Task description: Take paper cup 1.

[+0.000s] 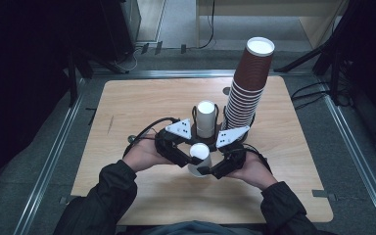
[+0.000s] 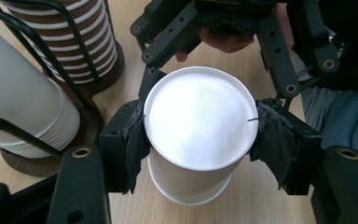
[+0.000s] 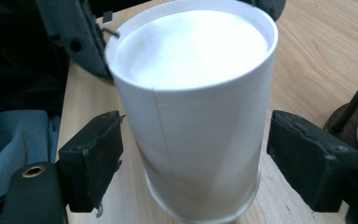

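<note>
- My left tool [image 2: 198, 133] is clenched on the white paper cup [image 2: 196, 126]; in the left gripper view its two black pads press the cup's wall from either side, just under what faces the camera as a flat white disc; the cup looks upside down, the wider rim toward the wooden surface [image 2: 261, 196].
- In the high view I see that same white paper cup [image 1: 199, 159] at the near middle of the surface [image 1: 127, 103], between my two hands; the left tool [image 1: 186, 156] comes at it from the left and the right tool [image 1: 210, 166] from the right.
- My right tool [image 3: 193, 161] is released; in the right gripper view its pads stand on each side of the white paper cup [image 3: 198, 107] with a clear gap to the wall on both sides; nothing is pinched there.
- I cannot tell whether the cup's lower rim rests on the surface or hangs just above it.
- Behind the cup stands a wire-frame holder with a short stack of white cups [image 1: 206, 119]; just to its right rises a tall stack of brown cups [image 1: 248, 83], leaning slightly right; both sit near the middle of the surface, just beyond the tools.
- In the left gripper view the white stack [image 2: 21, 102] and the brown stack [image 2: 77, 44] show at upper left inside black wire hoops on round wooden bases.
</note>
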A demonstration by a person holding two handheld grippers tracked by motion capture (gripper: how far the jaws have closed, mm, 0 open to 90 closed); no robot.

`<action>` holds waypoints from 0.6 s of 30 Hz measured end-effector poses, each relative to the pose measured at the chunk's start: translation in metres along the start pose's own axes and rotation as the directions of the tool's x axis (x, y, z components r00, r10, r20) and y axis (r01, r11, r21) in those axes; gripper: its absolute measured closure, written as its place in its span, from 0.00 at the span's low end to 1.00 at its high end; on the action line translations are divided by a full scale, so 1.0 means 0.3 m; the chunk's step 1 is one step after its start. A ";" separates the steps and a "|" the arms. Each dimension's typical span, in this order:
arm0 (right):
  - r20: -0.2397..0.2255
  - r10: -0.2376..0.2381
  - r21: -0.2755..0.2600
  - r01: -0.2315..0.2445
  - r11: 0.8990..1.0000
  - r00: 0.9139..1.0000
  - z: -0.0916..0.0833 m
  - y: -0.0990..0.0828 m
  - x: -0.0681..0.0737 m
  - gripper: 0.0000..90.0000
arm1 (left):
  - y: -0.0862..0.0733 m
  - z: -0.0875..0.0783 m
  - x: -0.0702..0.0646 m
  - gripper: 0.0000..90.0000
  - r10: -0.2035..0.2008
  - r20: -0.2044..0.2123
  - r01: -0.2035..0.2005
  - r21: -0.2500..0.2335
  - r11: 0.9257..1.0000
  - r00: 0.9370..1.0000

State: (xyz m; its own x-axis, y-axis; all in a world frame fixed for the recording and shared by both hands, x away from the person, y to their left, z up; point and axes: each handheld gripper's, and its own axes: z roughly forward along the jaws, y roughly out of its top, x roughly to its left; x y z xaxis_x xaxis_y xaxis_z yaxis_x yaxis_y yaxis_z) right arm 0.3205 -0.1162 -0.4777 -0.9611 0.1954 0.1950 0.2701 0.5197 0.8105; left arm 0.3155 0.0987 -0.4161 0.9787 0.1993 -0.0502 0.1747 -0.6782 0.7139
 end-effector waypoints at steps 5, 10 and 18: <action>0.001 0.001 0.003 -0.001 1.000 1.000 0.008 0.002 0.001 0.20 | 0.005 0.011 -0.008 0.40 0.008 0.008 -0.008 0.004 1.000 1.000; -0.002 0.005 0.009 -0.005 1.000 1.000 0.011 0.001 0.000 0.22 | 0.009 0.013 -0.014 0.40 0.015 0.009 -0.015 0.001 1.000 1.000; -0.007 -0.010 0.012 0.010 1.000 1.000 0.008 0.000 0.001 0.28 | 0.008 0.014 -0.014 0.40 0.008 0.005 -0.008 0.001 1.000 1.000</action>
State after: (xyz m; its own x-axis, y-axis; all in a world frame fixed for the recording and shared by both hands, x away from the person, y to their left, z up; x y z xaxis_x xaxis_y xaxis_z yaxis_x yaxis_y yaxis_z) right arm 0.3203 -0.1140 -0.4789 -0.9642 0.1845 0.1907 0.2611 0.5318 0.8056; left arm 0.3122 0.0932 -0.4172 0.9805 0.1903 -0.0480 0.1670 -0.6807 0.7133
